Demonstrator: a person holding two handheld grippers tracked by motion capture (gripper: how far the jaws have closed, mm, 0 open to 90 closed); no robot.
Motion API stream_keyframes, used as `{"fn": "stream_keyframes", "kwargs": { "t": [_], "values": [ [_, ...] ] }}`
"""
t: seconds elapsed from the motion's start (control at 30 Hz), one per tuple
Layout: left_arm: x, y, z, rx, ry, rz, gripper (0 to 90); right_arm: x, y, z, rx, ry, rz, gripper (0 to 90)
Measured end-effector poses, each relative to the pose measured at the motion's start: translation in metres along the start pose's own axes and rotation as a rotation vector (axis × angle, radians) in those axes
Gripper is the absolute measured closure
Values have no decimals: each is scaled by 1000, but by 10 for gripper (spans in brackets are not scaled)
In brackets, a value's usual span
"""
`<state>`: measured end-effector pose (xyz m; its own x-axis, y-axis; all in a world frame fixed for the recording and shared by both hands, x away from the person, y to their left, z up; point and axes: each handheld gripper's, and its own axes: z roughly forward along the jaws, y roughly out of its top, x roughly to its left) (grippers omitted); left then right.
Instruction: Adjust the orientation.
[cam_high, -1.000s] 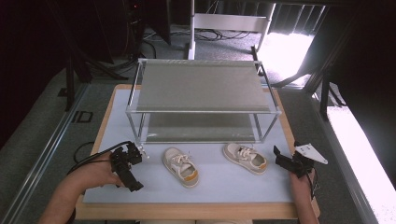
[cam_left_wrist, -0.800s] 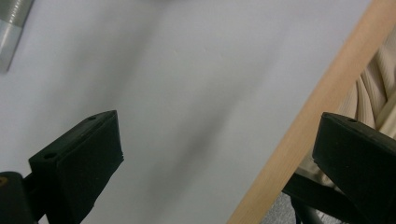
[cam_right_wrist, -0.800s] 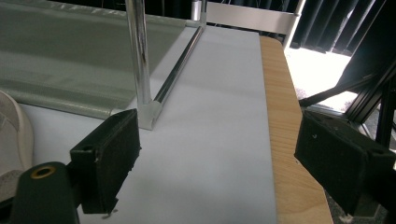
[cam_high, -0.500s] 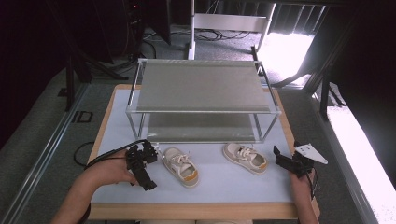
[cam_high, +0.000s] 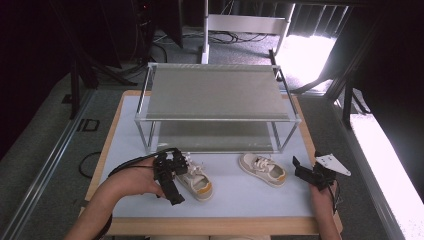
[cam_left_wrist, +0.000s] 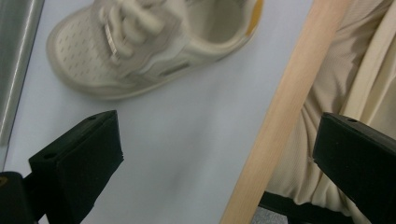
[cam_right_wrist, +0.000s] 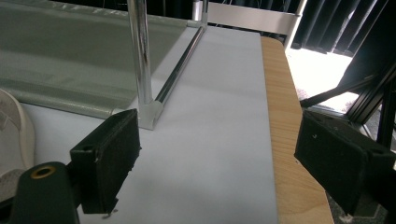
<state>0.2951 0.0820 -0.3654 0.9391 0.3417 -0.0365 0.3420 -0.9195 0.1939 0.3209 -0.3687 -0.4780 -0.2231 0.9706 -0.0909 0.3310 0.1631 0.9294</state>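
My left claw (cam_high: 169, 176) has slid in from the table's left side over the last second and now sits right against the left shoe (cam_high: 194, 181), jaws spread wide and empty. That shoe lies on the white mat (cam_high: 240, 192) before the rack (cam_high: 217, 95). I judge the grab comes next. My right claw (cam_high: 311, 175) waits open beside the right shoe (cam_high: 263, 169).

Cream perforated-leather-look shoe with mustard heel (cam_left_wrist: 154, 44), matt, just ahead of left claw (cam_left_wrist: 219, 154); its black jaw pads look matt, foam-like. Pale blue table mat (cam_right_wrist: 215, 140) smooth, w/ light wood edge (cam_right_wrist: 285, 130). Shiny chrome-tube rack w/ grey cloth shelves (cam_right_wrist: 140, 56) ahead of right claw (cam_right_wrist: 219, 158).
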Motion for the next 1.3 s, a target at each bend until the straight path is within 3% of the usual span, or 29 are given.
{"fn": "stream_keyframes", "kwargs": {
  "t": [0.13,0.5,0.53,0.67,0.77,0.87,0.97,1.3],
  "values": [
    [-6,13,2,-10,-23,36,11,0,0,0,0,2,0,136],
    [-23,43,14,25,-25,115,36,0,0,0,0,3,-6,136],
    [-23,45,15,23,-27,110,92,0,0,0,-1,3,-5,136],
    [-21,54,21,16,-31,95,141,0,0,0,-1,5,-4,136],
    [-21,61,28,19,-31,92,243,0,0,0,0,6,-7,136],
    [-20,68,34,30,1,71,244,0,0,0,0,7,-7,137],
    [-17,71,41,44,-14,56,244,0,0,0,2,9,-8,137],
    [-5,77,64,93,-39,25,432,0,0,0,4,12,-10,137]
  ]
}}
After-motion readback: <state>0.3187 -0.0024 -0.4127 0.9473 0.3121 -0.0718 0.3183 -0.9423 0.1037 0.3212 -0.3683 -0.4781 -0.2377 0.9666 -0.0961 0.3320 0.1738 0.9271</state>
